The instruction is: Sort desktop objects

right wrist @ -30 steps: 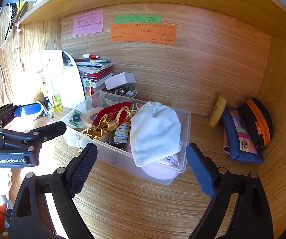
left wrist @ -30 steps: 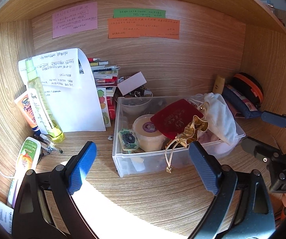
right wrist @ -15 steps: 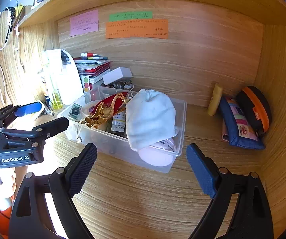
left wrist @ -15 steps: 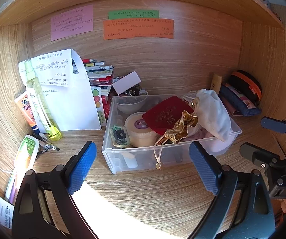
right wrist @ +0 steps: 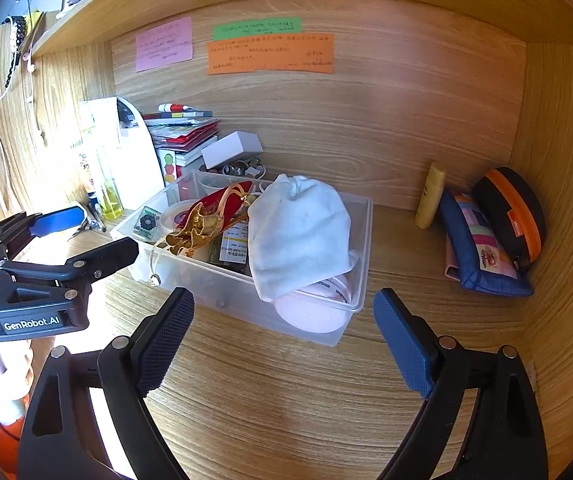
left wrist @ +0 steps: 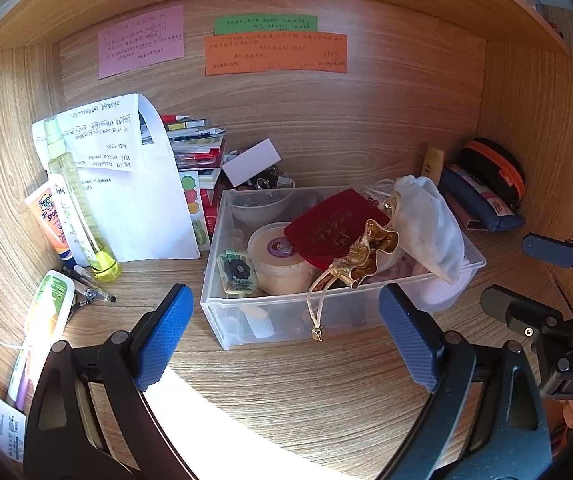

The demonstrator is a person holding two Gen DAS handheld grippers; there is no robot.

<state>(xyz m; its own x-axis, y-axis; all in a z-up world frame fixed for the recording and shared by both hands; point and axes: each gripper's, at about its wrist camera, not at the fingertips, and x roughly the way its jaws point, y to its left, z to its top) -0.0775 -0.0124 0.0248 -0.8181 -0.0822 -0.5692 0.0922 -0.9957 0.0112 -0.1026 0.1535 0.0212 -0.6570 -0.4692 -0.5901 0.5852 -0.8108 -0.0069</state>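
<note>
Both views now sit a touch further back from the clear plastic storage bin [left wrist: 246, 320] than a second ago, so it looks a little smaller and more bare wooden worktop [left wrist: 306, 392] shows in front of it; nothing inside it has shifted. Left tongs [left wrist: 286, 320] are released, their blue pads spread wide with nothing between them, hovering above the worktop just short of the bin's front wall. Right tongs [right wrist: 282, 332] are likewise released and empty, hanging before the bin's near right corner.

The bin stands on the worktop near the back panel. Inside it lie a white cloth drawstring pouch [right wrist: 298, 232] draped over the right end, a red velvet pouch [left wrist: 334, 224], a crumpled gold fabric bag [left wrist: 370, 252] whose cord hangs over the front wall, a round cream-coloured tub with a purple label [left wrist: 278, 260] and a small green patterned square pack [left wrist: 236, 272] leaning against the left wall.

Left of the bin stand a tall yellow-green spray bottle [left wrist: 74, 204], an orange sunscreen tube [left wrist: 48, 220] and a curled white printed sheet [left wrist: 126, 184]. Against the right side wall rest a blue fabric pencil case [right wrist: 478, 248], a black case with an orange zip [right wrist: 514, 208] and a small yellow tube [right wrist: 430, 196], well apart from the bin. Pink, green and orange paper notes [left wrist: 274, 54] are stuck on the back panel
</note>
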